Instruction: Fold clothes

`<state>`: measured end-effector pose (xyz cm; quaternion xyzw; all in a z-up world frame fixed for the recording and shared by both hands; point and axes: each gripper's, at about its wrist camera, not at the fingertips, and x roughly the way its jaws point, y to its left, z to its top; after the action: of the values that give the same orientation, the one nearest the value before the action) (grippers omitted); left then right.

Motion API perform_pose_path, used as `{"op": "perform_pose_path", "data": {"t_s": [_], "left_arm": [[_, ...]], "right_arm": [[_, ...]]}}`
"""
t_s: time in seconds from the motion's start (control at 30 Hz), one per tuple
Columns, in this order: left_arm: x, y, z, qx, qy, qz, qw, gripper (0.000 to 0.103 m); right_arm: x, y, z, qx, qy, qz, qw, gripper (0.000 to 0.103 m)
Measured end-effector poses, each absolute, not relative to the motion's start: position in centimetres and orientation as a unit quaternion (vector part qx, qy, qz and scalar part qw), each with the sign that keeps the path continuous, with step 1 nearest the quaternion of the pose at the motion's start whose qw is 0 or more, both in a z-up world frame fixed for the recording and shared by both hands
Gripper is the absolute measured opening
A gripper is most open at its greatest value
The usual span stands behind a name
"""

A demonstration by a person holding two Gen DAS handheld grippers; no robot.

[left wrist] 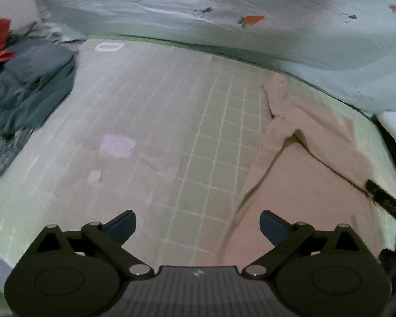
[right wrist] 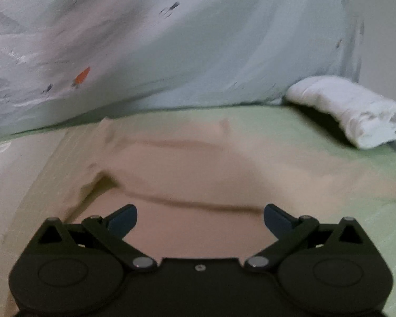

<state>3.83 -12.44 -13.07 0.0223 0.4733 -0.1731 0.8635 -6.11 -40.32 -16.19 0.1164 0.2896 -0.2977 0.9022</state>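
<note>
— Looking over the bed: what covers it?
— A pale green sheet [left wrist: 187, 137] with a white grid, and a light blue duvet [left wrist: 224, 2] printed with carrots bunched along the far side.
— Where's the garment?
— The beige garment [right wrist: 198, 174] lies spread on the sheet, creased. A heap of dark and red clothes [left wrist: 26, 84] sits far left; a folded white cloth [right wrist: 351, 111] far right.
— And the claws?
— The left gripper [left wrist: 198, 222] and right gripper [right wrist: 200, 215] both gape wide, grasping nothing.
</note>
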Motion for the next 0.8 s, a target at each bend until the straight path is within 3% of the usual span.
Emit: {"op": "perform_pose_path", "data": {"t_s": [0.6,0.73,0.8], "left_arm": [[9.4,-5.7,-14.8,0.099,0.476,-0.273,0.830,0.103],[9.8,-4.7,-14.9,0.095,0.475,-0.266,0.833,0.103],[9.9,-4.2,-14.9,0.090,0.477,-0.260,0.835,0.103]], "right_arm": [[1.9,-23.7,-18.6,0.074,0.346,-0.265,0.897,0.101],[3.3,-22.6,-19.3,0.067,0.365,-0.251,0.894,0.082],[3.8,-22.5,-19.8,0.070,0.381,-0.238,0.891,0.060]]}}
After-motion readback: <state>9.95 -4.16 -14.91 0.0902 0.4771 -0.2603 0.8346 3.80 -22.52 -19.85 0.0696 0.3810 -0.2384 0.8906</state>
